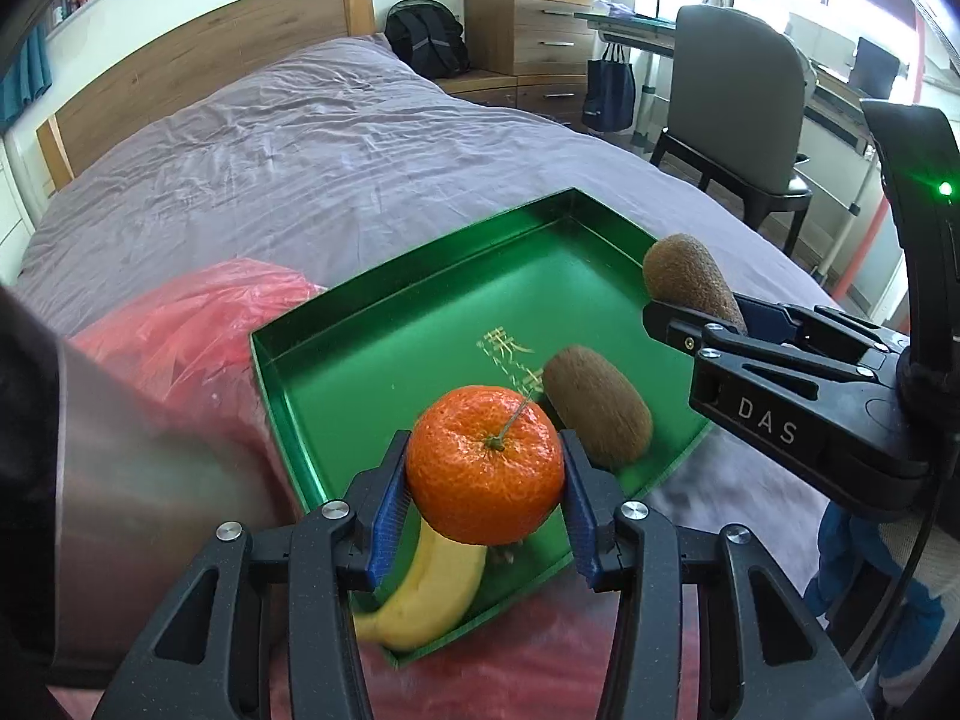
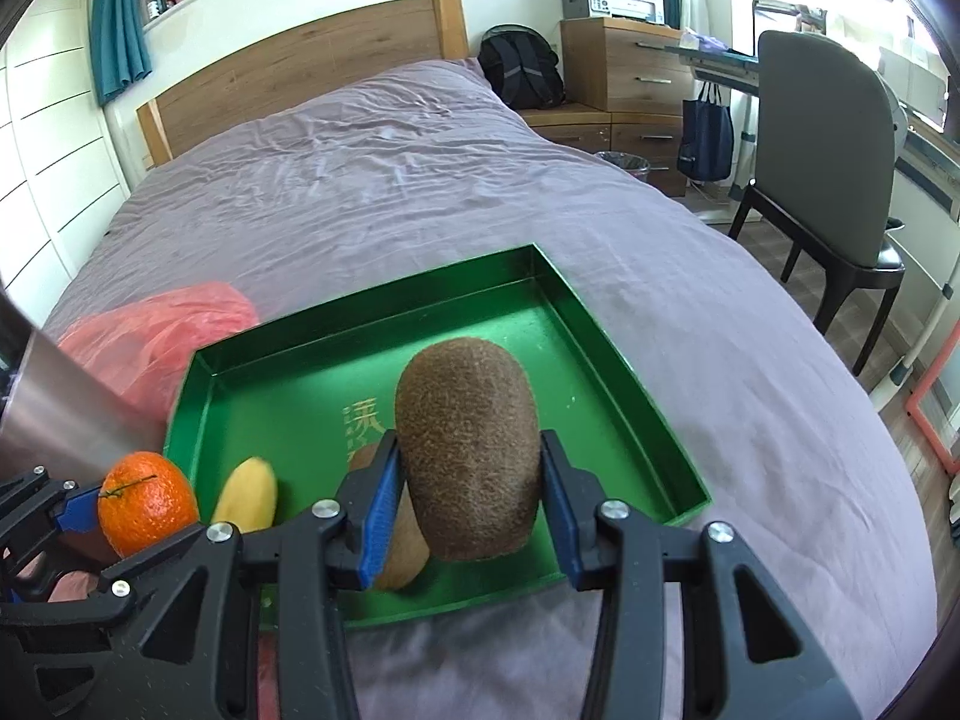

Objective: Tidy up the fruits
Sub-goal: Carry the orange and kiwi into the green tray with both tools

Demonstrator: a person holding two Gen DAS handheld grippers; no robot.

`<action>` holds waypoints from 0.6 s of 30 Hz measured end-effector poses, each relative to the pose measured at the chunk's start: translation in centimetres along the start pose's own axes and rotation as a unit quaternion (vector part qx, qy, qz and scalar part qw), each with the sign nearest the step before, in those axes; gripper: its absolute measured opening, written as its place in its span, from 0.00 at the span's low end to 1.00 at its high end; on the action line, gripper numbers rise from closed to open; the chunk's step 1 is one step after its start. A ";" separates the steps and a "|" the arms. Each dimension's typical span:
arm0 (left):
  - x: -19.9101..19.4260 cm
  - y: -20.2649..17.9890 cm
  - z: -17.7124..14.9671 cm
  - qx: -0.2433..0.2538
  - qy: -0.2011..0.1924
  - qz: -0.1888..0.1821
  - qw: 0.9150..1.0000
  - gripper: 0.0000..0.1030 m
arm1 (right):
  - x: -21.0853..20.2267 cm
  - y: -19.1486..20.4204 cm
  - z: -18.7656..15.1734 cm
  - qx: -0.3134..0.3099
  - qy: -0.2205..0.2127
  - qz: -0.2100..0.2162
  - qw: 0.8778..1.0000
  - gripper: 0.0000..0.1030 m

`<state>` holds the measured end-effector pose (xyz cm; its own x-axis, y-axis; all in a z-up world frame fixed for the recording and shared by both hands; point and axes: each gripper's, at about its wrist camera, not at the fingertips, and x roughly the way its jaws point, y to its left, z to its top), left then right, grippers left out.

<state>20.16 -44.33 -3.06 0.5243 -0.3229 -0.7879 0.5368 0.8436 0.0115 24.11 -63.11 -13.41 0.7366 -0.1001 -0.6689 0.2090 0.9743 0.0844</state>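
Observation:
A green tray (image 1: 360,330) lies on the bed; it also shows in the right wrist view (image 2: 630,396). My left gripper (image 1: 485,492) is shut on an orange tangerine (image 1: 485,465) and holds it above the tray's near edge. Under it in the tray lie a banana (image 1: 426,594) and a kiwi (image 1: 600,405). My right gripper (image 2: 469,504) is shut on a second kiwi (image 2: 468,444) above the tray's near right part. This held kiwi (image 1: 684,282) and the right gripper (image 1: 690,312) show at the right of the left wrist view. The tangerine (image 2: 147,501) and banana tip (image 2: 246,495) show at the left.
A red plastic bag (image 1: 198,330) lies left of the tray on the purple bedsheet (image 1: 300,168). A grey chair (image 2: 834,180), a wooden drawer unit (image 2: 624,66), a black backpack (image 2: 522,66) and a desk stand beyond the bed's right side.

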 end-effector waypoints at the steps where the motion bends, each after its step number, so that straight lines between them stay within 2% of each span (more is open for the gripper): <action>1: 0.5 -0.1 0.2 0.000 0.001 0.003 1.000 0.40 | 0.8 -0.2 0.2 0.000 0.002 -0.004 1.000 0.28; 9: 3.9 -1.2 0.3 0.011 0.007 0.011 1.000 0.40 | 4.8 -2.2 0.3 0.005 0.018 -0.031 0.999 0.28; 18: 5.6 -2.2 -0.3 0.028 0.008 0.019 0.999 0.40 | 6.5 -2.9 -0.7 0.008 0.025 -0.031 0.999 0.28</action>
<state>21.75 -47.85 -7.63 0.5342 -0.2847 -0.7960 0.5540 0.8291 0.0753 27.83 -66.47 -18.51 0.6887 -0.1501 -0.7094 0.2639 0.9631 0.0524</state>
